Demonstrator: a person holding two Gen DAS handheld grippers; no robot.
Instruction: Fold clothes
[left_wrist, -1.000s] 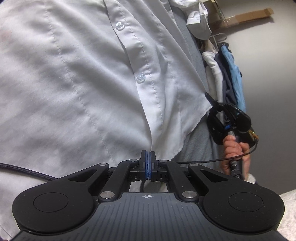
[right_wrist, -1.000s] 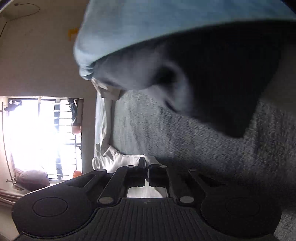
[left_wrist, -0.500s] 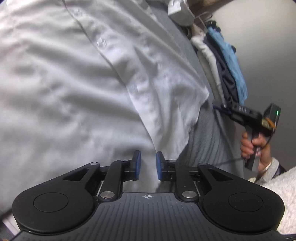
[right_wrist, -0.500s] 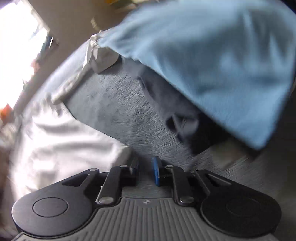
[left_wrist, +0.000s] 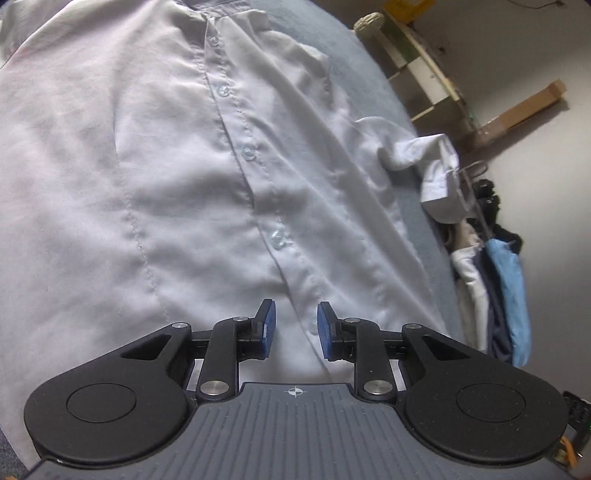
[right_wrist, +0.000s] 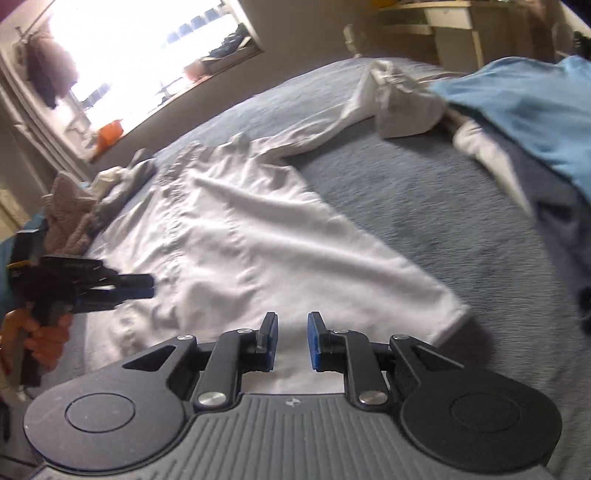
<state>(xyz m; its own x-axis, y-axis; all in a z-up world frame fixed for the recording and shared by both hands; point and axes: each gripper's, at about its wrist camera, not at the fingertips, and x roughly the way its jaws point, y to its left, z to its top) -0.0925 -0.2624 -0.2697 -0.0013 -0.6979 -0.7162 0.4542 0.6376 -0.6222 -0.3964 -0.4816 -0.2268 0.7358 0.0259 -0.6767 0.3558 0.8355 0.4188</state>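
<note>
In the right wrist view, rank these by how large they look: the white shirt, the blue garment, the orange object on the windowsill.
1. white shirt
2. blue garment, partly cut off by the frame
3. orange object, farthest away, so its true size is unsure

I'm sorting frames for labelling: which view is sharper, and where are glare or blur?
Left wrist view: sharp; the white shirt shows its buttons and stitching, edges bent by the fisheye. Right wrist view: the window is blown out white, and the blue garment is smeared by motion blur.
</note>
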